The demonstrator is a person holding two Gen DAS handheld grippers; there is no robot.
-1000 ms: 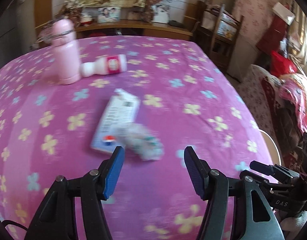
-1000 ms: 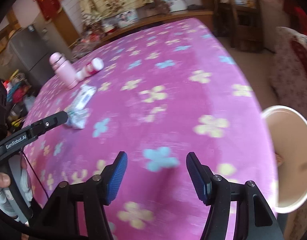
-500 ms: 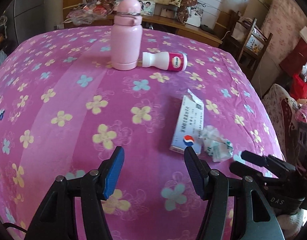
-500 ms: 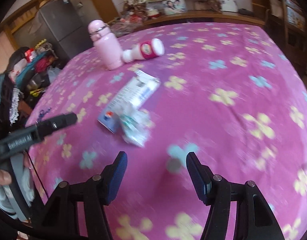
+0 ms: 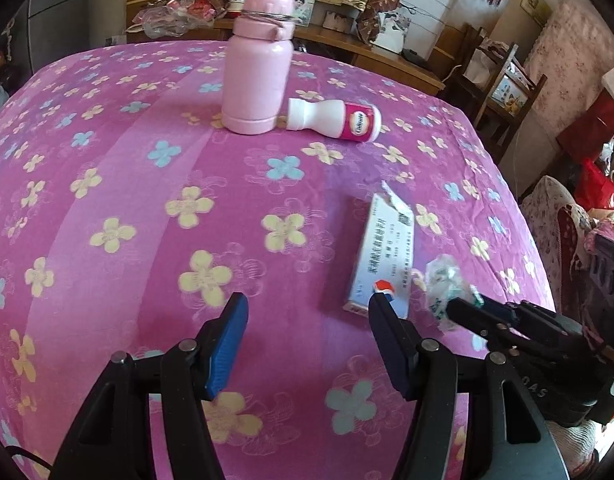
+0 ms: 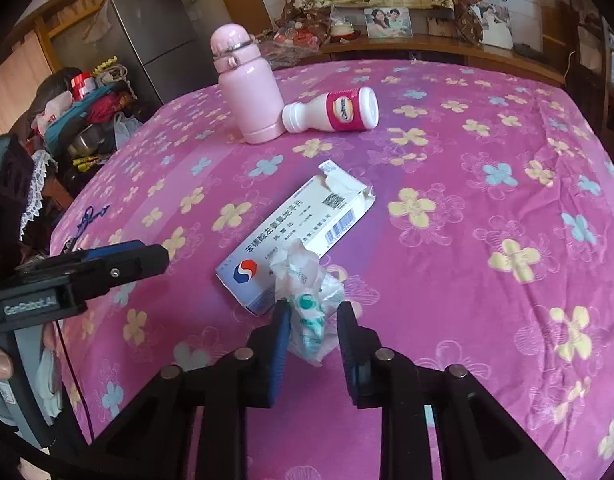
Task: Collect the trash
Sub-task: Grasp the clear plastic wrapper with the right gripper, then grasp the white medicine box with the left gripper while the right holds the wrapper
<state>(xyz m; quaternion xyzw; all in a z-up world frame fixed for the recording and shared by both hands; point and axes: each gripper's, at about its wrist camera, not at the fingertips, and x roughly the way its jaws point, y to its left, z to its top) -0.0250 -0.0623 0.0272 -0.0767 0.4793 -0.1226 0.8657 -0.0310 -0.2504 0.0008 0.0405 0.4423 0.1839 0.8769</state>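
A crumpled white and green wrapper lies on the pink flowered tablecloth, against the near end of a torn white medicine box. My right gripper is narrowed around the wrapper, its fingers on either side; contact is unclear. In the left wrist view the wrapper and the box lie to the right, with the right gripper's tips at the wrapper. My left gripper is open and empty above bare cloth, left of the box.
A pink flask stands upright at the far side of the table. A white bottle with a red label lies on its side beside it. A fridge and cluttered shelves stand beyond the table's left edge.
My right gripper has swung left over the table to the wrapper and its fingers have narrowed around it. My left gripper has shifted left, so the box and wrapper now sit to its right.
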